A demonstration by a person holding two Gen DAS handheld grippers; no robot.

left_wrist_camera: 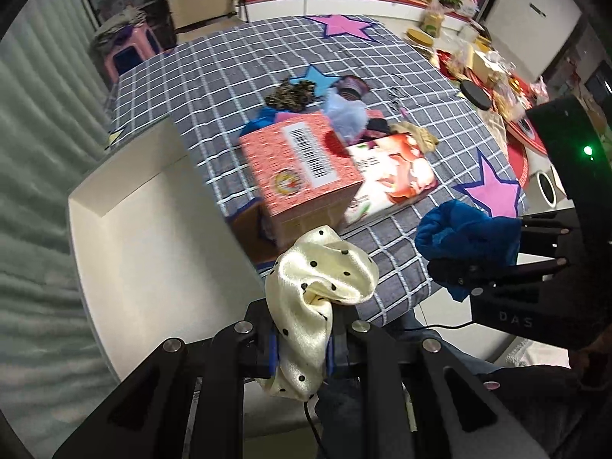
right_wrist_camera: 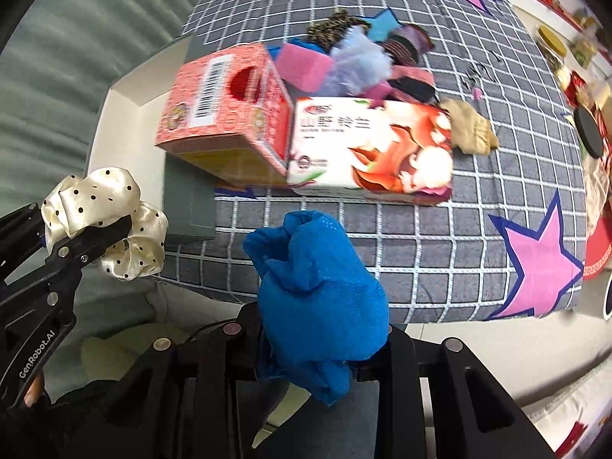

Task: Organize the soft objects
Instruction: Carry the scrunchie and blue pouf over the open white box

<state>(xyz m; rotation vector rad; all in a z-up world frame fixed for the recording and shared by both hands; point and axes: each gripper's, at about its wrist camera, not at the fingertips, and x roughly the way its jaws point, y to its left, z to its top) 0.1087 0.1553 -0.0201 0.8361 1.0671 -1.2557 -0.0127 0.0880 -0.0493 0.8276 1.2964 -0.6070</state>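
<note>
Left side first. Cream polka-dot satin scrunchie: judged very light, limp and slick; satin likely to slide between pads unless a bunched fold over the elastic is pinched, not a single layer. It hangs in the air at the near edge of the checked tablecloth, beside the white tray, touching neither as far as the views show.

Left gripper: jaws nearly together, clamped on the scrunchie about mid-loop; fabric bulges above and below the pads. The right wrist view confirms this, the scrunchie puffing out on both sides of the finger.

Centre of table: pink tissue box and a flowered tissue pack, with a heap of other soft items behind them, not yet sorted.

Right side. Blue mesh cloth: judged light, floppy, rougher than the satin, so less likely to slip; compresses a lot, so grip the wad rather than a trailing edge. It is held above the tablecloth's near edge.

Right gripper: jaws close together, pinched on the bunched cloth, a tail dangling below.
</note>
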